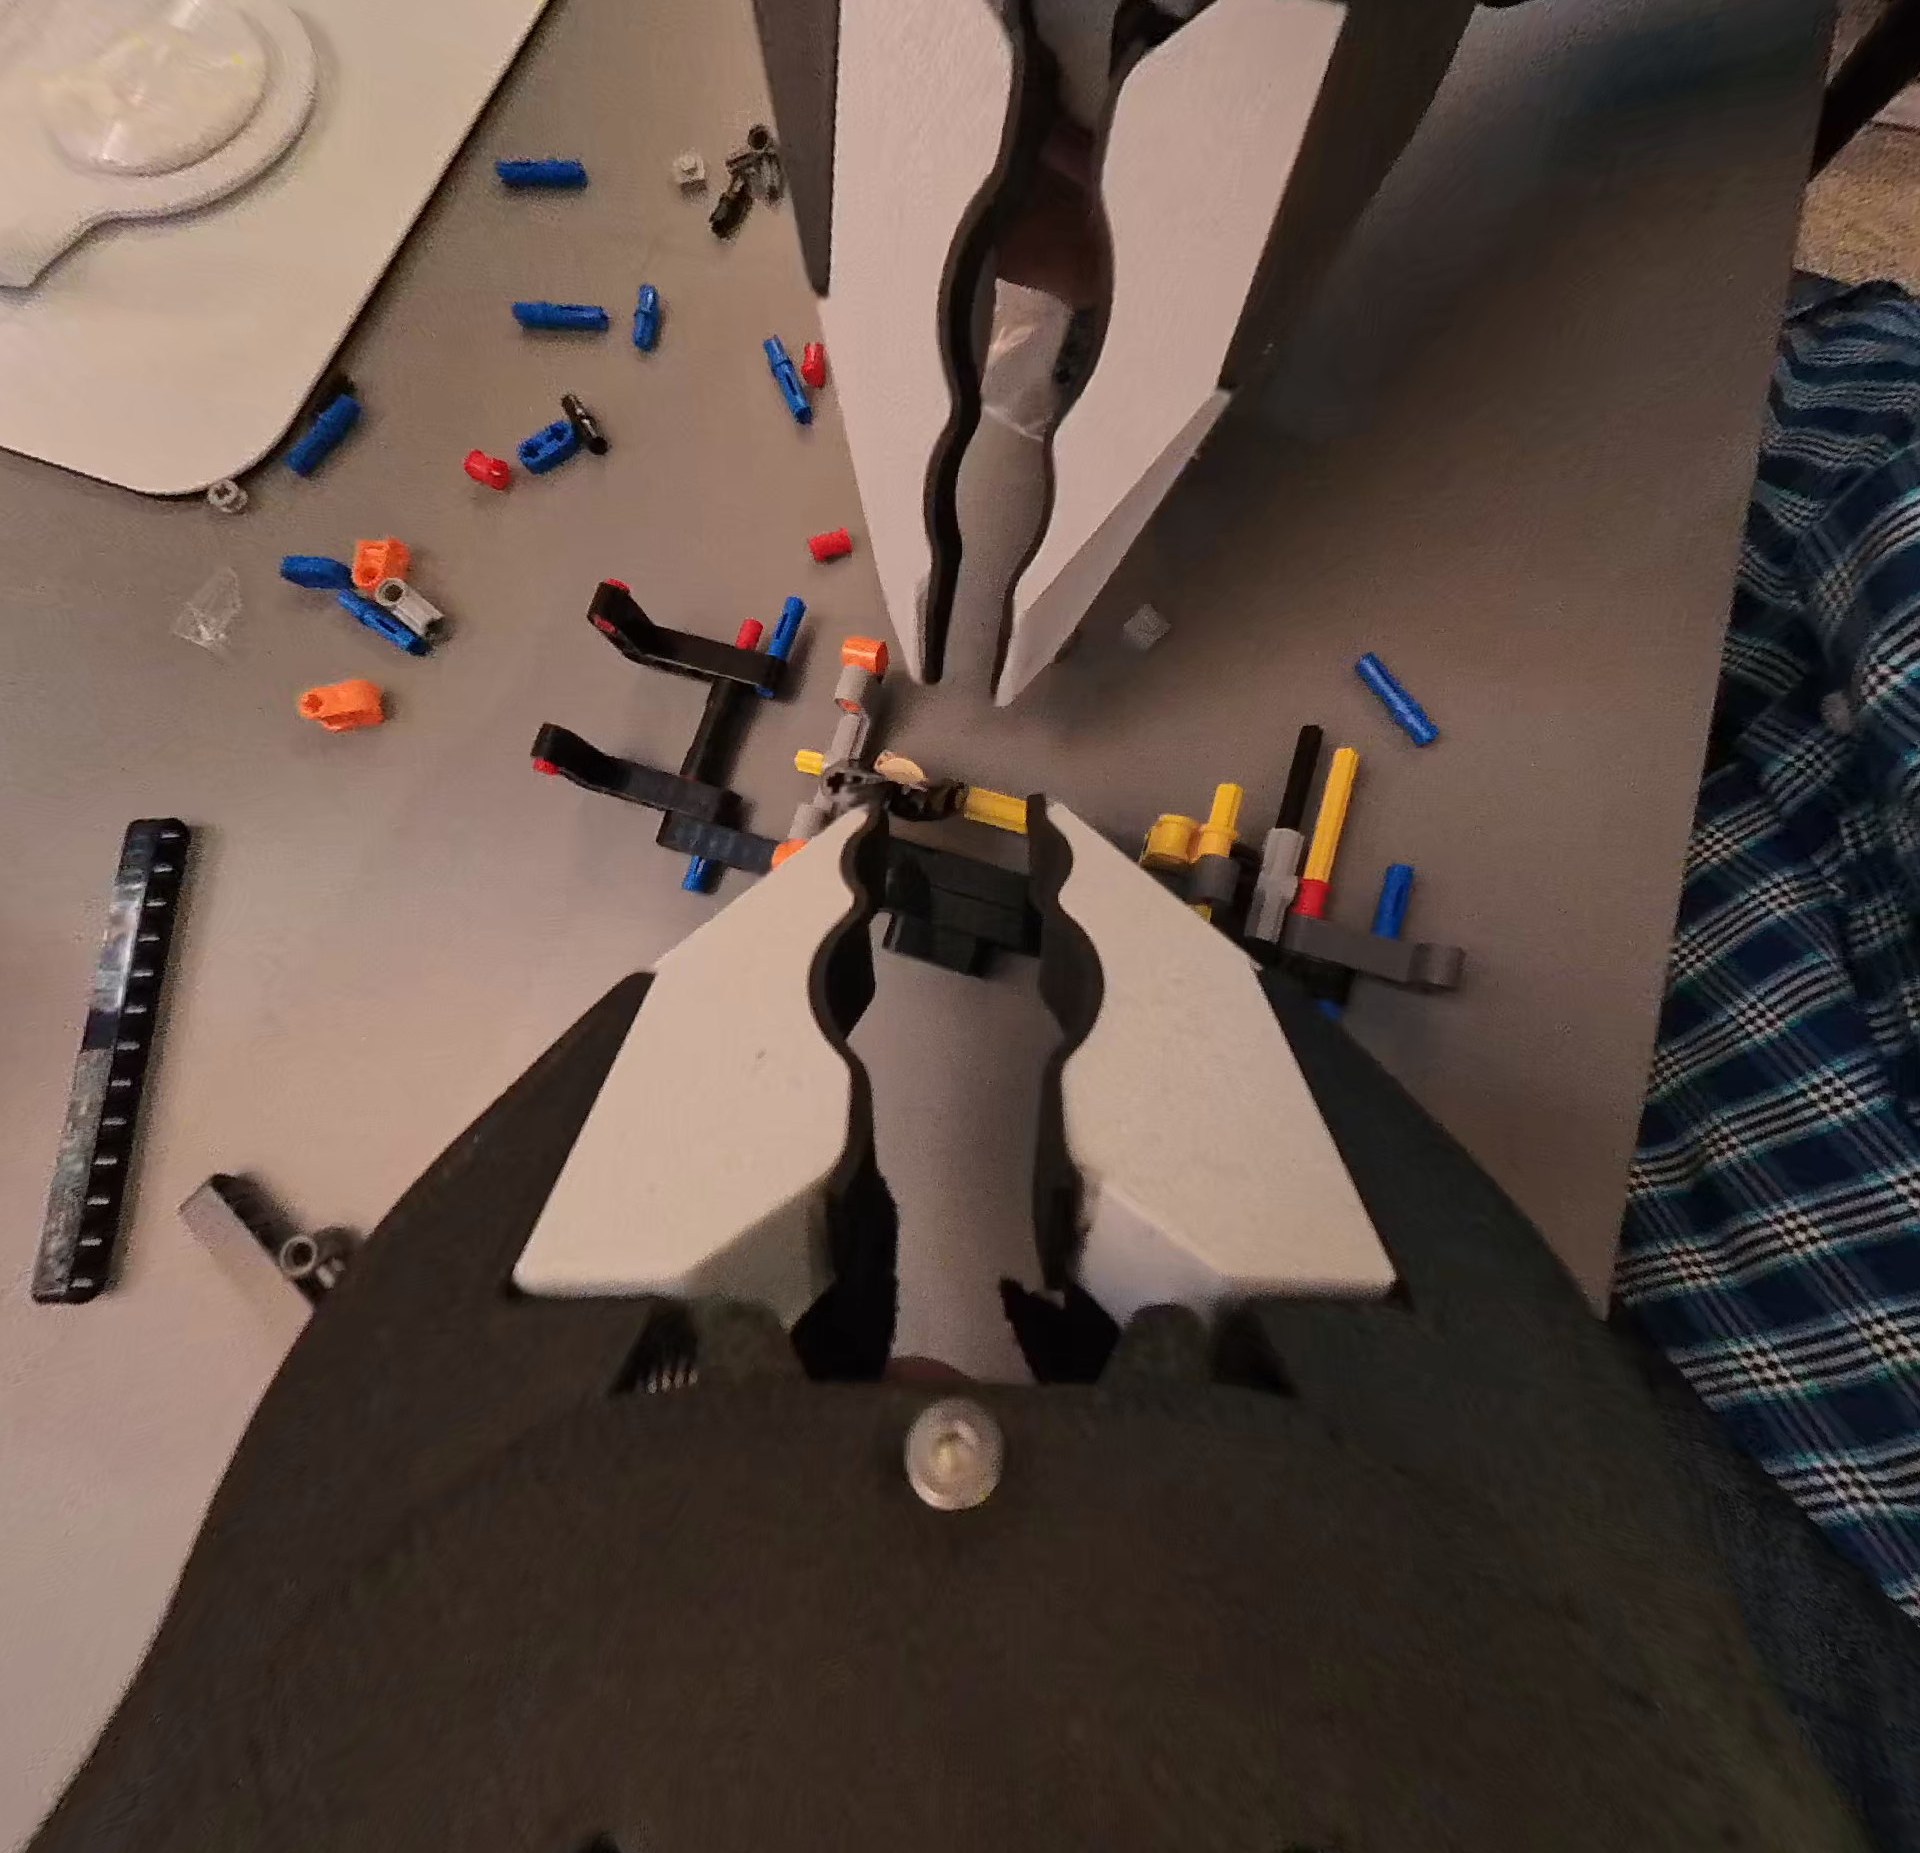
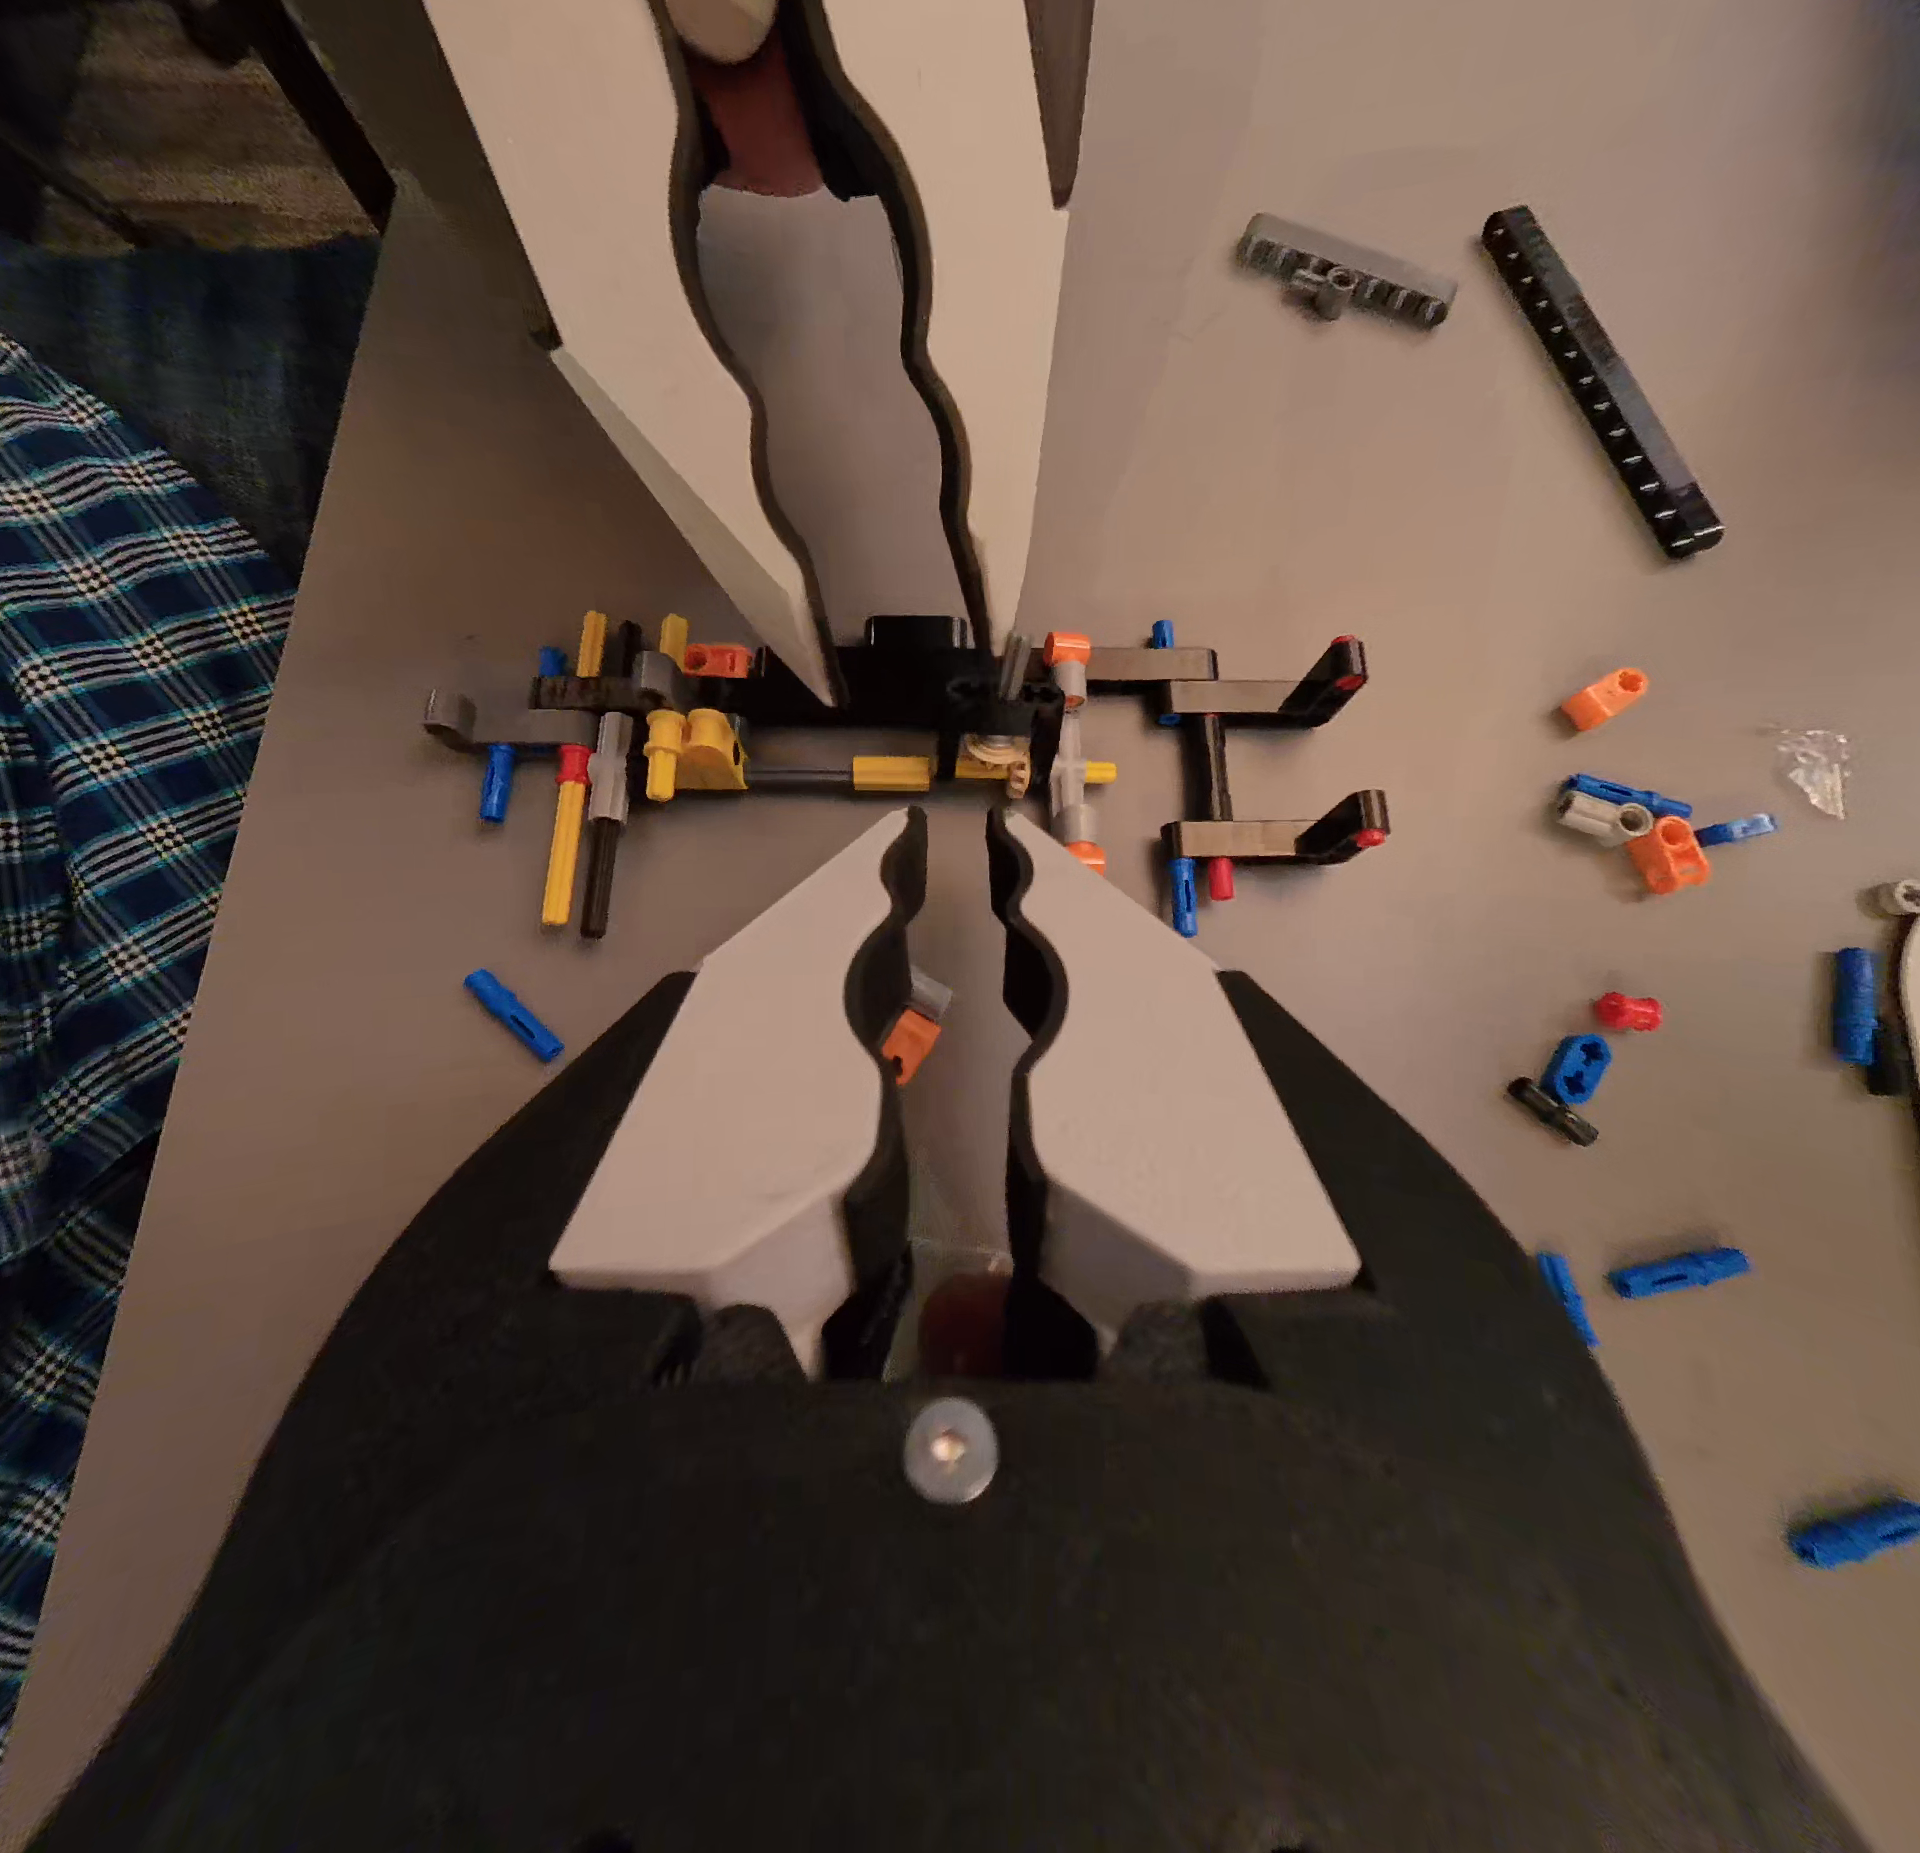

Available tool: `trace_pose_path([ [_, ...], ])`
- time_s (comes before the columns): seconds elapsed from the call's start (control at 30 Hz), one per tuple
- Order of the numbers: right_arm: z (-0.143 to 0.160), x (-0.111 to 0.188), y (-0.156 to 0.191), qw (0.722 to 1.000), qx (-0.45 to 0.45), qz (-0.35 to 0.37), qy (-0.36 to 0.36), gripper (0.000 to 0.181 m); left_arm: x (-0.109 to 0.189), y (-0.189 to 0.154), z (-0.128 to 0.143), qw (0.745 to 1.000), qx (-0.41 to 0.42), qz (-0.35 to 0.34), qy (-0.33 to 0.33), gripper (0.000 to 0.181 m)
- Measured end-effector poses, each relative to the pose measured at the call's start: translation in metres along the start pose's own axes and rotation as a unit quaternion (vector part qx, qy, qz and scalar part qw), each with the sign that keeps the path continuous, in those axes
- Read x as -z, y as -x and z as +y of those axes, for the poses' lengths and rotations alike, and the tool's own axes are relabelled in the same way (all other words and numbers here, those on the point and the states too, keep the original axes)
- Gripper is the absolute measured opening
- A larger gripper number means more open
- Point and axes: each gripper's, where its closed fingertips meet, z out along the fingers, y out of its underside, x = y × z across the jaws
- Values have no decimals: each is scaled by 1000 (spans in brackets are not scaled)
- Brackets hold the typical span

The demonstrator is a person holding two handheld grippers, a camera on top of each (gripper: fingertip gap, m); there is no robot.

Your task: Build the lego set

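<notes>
The half-built lego assembly point(image 2: 935, 707) lies on the grey table point(image 2: 1299, 515), a row of black, yellow, grey and orange parts. The left gripper point(image 1: 951, 816) grips it from one side, fingers closed around the black block point(image 1: 951, 904) at its middle. The right gripper point(image 2: 951, 816) hovers just beside the assembly on the opposite side, tips slightly apart and touching nothing; a small orange-and-grey connector point(image 2: 914, 1034) sits between its fingers farther back. Beyond the assembly's forked black end, loose blue pins point(image 2: 1678, 1273) and orange connectors point(image 2: 1605, 700) lie scattered. A long black beam point(image 2: 1600, 380) lies well apart.
</notes>
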Motion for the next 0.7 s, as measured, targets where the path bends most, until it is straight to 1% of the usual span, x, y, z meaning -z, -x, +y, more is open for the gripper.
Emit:
trace_pose_path([
  [0.1,-3,5,-4,1000,3,8,-12,13,-1,2,3,1000,-2,-2,7,26],
  [0.17,-5,7,-9,1000,-1,17,-18,20,-2,1,2,1000,-3,-2,6,26],
  [0.23,-7,8,-15,1000,1,25,-19,32,-3,0,3,1000,-3,-1,9,26],
  [0.33,-4,2,-21,1000,20,16,-1,35,-4,0,3,1000,-4,0,11,26],
  [0.43,-2,-8,-19,999,45,-8,19,40,-4,0,2,1000,-7,-2,13,26],
  [0.53,2,-15,-21,997,67,-19,39,40,-4,-1,0,1000,-11,-2,14,25],
  [0.63,7,-20,-19,995,70,-40,56,33,-5,-2,-1,1000,-16,-1,16,25],
  [0.7,7,-22,-20,995,77,-43,54,30,-5,-2,-2,1000,-16,1,16,24],
])
